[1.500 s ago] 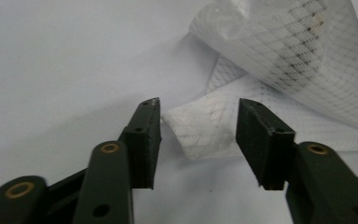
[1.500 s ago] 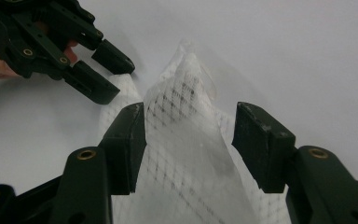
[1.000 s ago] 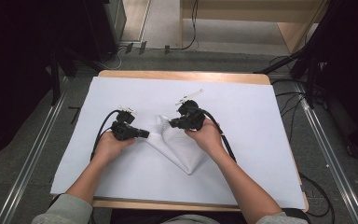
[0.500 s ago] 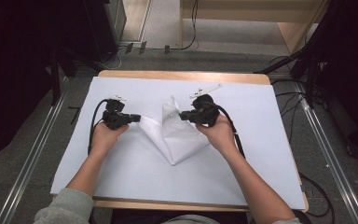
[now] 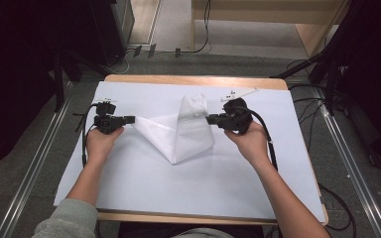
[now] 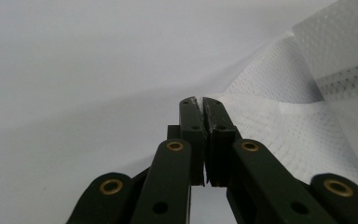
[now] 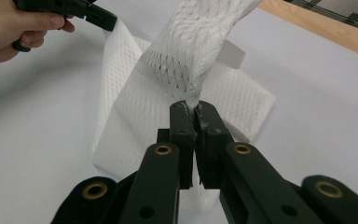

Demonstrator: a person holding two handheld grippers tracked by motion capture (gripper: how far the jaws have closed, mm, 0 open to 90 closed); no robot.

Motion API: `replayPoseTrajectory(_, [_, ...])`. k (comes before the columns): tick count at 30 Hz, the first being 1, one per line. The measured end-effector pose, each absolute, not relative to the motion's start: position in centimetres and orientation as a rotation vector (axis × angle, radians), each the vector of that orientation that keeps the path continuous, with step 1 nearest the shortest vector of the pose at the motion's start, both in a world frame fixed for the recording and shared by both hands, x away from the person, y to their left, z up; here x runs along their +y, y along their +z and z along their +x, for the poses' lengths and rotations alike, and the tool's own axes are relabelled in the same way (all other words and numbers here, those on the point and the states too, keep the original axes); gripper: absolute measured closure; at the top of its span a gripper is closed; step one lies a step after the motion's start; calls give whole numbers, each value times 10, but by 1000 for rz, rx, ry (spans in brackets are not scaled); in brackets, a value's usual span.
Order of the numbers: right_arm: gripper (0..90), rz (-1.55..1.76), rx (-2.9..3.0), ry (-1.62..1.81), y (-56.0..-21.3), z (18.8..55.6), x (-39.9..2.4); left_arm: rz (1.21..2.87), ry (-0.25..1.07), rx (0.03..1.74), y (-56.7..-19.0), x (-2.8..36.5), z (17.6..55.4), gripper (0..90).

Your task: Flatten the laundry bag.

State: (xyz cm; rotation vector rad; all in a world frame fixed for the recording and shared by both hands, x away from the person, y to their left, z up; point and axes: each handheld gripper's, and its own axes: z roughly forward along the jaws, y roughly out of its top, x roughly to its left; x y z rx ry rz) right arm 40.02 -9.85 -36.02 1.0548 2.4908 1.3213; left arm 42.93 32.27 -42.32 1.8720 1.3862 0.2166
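A: High view: the white mesh cloth (image 5: 181,131) sits at frame centre on the desk (image 5: 188,80), spread between both tools.

B: State?

A: Left hand-held gripper (image 5: 130,119) and right hand-held gripper (image 5: 210,118) are each clamped on a cloth edge.

B: Risk?

A: Uneven pulling may slip a thin edge from the jaws.

Even overhead light brightens the white table cover (image 5: 144,178); dark surroundings, soft shadows, slightly blurred close-ups.
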Motion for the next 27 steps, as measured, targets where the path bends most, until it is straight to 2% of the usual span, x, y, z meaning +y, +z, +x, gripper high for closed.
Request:
replayPoseTrajectory(14, [881, 1135, 2472, 1291, -383, 378, -134, 1872, 178, 1452, -435, 334, 432, 888])
replayPoseTrajectory(27, [876, 1290, 2433, 1235, -416, 375, -169, 1843, 178, 1461, -437, 339, 436, 883])
